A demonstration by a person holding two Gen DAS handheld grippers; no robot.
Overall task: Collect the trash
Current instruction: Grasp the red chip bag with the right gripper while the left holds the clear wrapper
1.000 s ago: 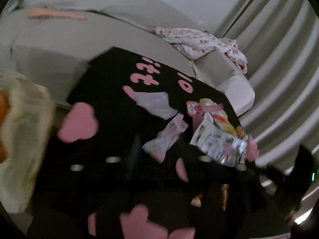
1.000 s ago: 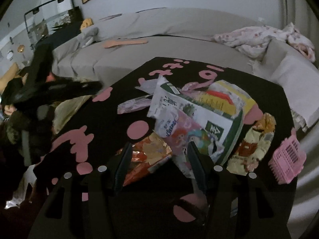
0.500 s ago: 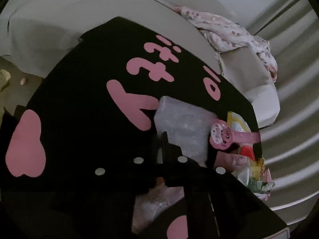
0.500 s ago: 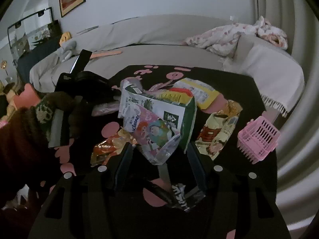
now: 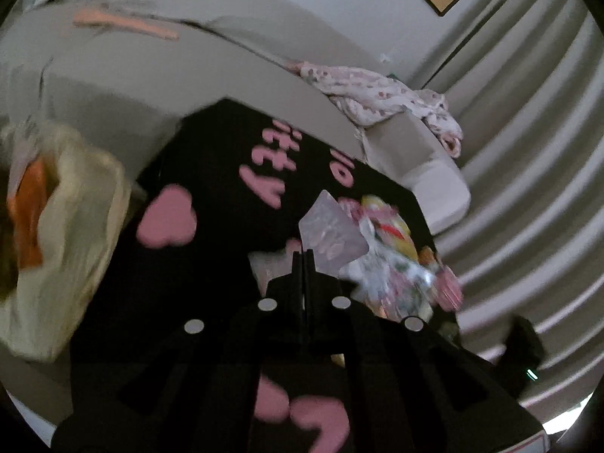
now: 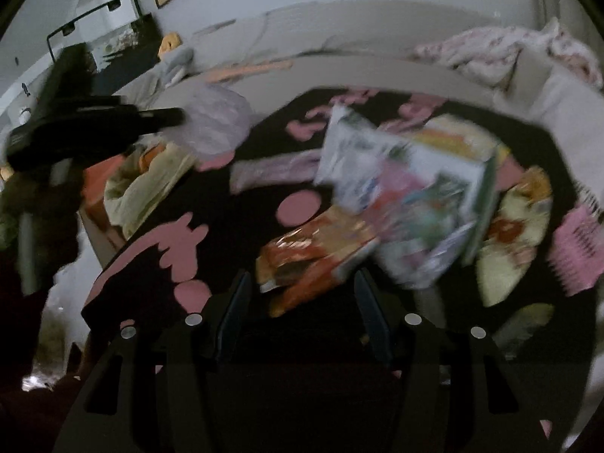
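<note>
My left gripper [image 5: 304, 256] is shut on a pale, clear plastic wrapper [image 5: 328, 230]. The right wrist view shows that gripper [image 6: 170, 115] holding the wrapper [image 6: 215, 120] in the air at the table's left edge, above a yellowish trash bag [image 6: 147, 185]. The bag [image 5: 71, 234] hangs left of the black table [image 5: 211, 173] with pink shapes. My right gripper [image 6: 302, 294] stands open low over the table, and an orange snack wrapper [image 6: 302, 260] lies just ahead of its fingers. Behind it lies a blurred pile of wrappers [image 6: 415, 204].
A pink basket [image 6: 581, 245] lies at the table's right edge, with a yellow packet [image 6: 513, 238] beside it. A grey sofa [image 5: 151, 75] with a flowered blanket [image 5: 381, 94] wraps round the far side. Curtains [image 5: 528, 151] hang on the right.
My left gripper has shut on the clear wrapper and lifted it off the table toward the bag on the left. The right gripper stayed open and sank slightly toward the orange wrapper.
</note>
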